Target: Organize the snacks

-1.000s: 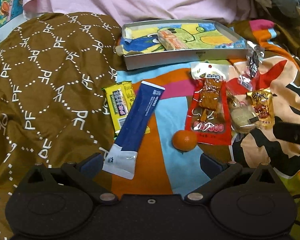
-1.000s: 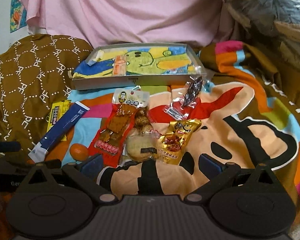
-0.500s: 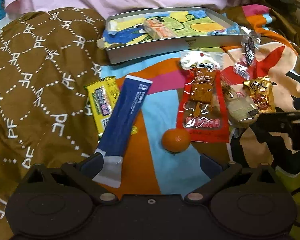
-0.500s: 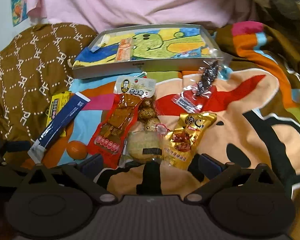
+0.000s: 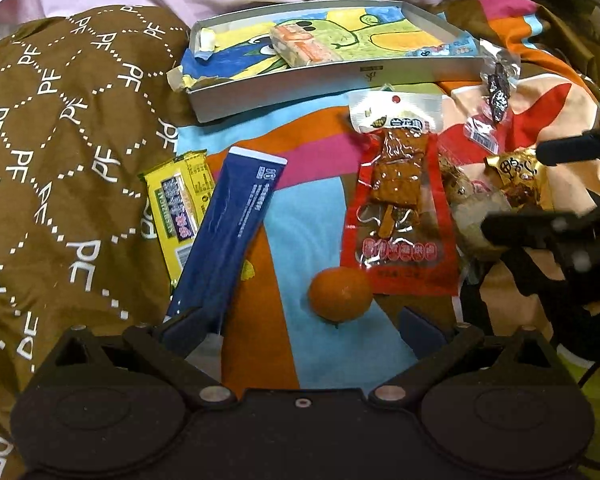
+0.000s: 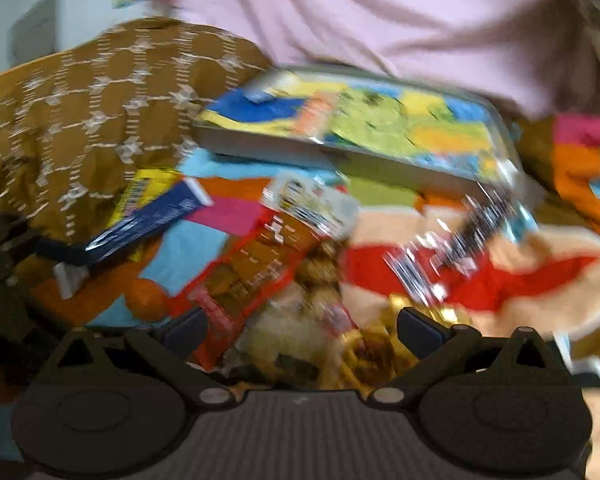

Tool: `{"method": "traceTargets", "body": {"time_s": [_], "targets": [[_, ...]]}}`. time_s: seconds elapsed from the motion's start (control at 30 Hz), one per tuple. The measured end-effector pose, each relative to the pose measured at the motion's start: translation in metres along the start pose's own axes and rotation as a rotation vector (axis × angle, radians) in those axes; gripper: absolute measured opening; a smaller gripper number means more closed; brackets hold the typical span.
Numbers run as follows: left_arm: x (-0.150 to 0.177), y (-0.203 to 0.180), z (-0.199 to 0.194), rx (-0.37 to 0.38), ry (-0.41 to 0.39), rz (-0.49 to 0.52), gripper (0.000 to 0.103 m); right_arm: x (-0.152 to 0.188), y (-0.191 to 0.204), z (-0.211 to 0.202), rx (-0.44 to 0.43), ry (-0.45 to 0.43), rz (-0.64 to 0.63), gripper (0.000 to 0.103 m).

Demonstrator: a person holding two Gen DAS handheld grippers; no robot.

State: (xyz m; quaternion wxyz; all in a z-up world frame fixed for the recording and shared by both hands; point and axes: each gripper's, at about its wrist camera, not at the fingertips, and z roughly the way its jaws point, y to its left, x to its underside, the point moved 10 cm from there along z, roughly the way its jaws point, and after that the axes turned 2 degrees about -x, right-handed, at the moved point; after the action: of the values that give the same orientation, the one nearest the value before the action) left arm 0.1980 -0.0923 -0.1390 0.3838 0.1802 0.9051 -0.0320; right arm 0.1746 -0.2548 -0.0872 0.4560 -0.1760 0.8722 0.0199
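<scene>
Lying lengthwise, blue packet, white end toward wide-open, empty left gripper; right gripper likewise.

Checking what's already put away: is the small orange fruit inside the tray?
No, the orange lies on the bedspread just ahead of the open left gripper, well short of the tray.

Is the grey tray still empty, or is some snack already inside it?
Not empty. The grey tray holds one orange-and-white packet, lying flat on its cartoon lining. The other snacks lie outside, on the blanket.
</scene>
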Motion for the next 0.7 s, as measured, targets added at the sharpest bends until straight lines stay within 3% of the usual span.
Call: {"method": "traceTargets", "body": {"time_s": [0.17, 0.43, 0.7], "targets": [[-0.009, -0.004, 0.002, -0.007, -0.050, 0.062, 0.102, 0.005, 0.015, 0.007, -0.017, -0.008, -0.194, 0.103], [-0.010, -0.013, 0.009, 0.033, -0.058, 0.140, 0.099, 0.017, 0.005, 0.016, 0.006, 0.023, -0.319, 0.102], [-0.018, -0.011, 0.007, 0.075, -0.064, 0.061, 0.089, 0.019, 0.013, 0.022, -0.027, 0.032, -0.327, 0.094]]}}
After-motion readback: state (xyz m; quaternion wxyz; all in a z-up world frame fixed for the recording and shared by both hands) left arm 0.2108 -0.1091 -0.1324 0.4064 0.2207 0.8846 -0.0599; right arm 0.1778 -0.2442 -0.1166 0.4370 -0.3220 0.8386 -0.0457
